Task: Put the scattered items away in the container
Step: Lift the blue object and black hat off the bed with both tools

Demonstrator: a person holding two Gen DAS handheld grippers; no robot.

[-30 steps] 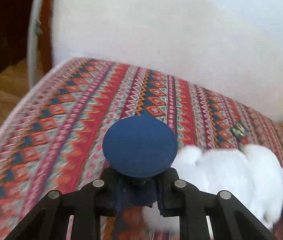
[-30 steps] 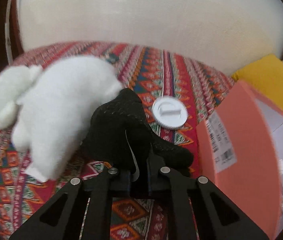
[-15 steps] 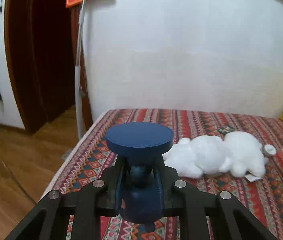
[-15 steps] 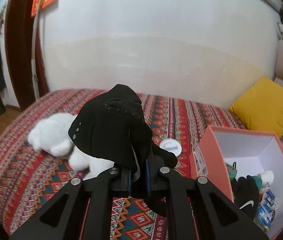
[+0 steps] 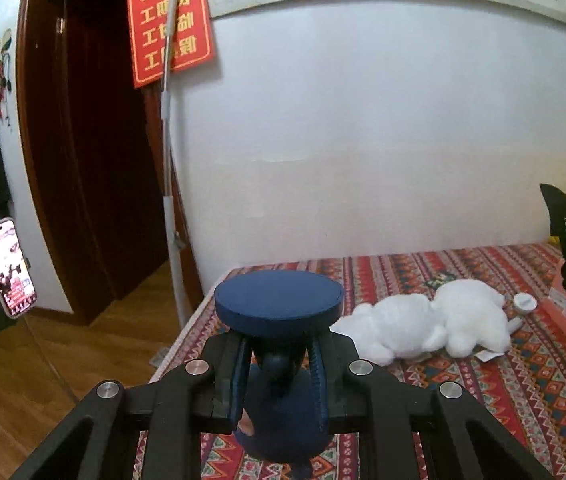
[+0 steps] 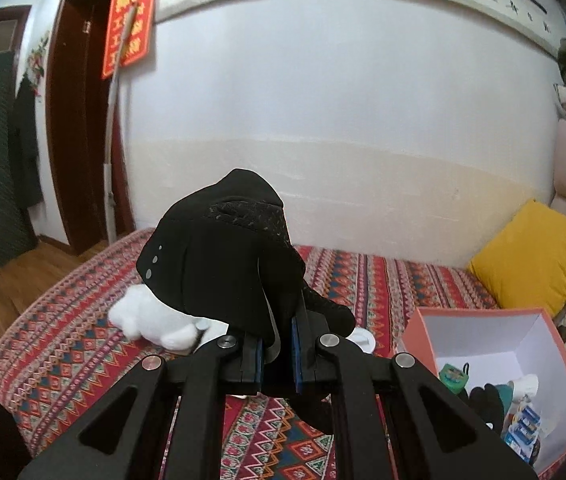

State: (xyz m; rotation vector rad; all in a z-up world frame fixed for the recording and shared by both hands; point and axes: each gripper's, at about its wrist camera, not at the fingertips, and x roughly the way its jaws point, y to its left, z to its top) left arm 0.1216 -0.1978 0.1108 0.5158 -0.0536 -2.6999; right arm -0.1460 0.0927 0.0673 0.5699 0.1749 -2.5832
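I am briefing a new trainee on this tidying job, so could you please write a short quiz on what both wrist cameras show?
1. True or false: the right gripper is shut on a black glove.
2. Multiple choice: what does the left gripper hold? A) a white lid B) a dark blue round-topped object C) a yellow cushion
3. Fill in: the white plush toy lies on the patterned ____, outside the pink box.

Key
1. True; the glove is lifted clear of the bedspread.
2. B; the dark blue object sits between the jaws.
3. bedspread.
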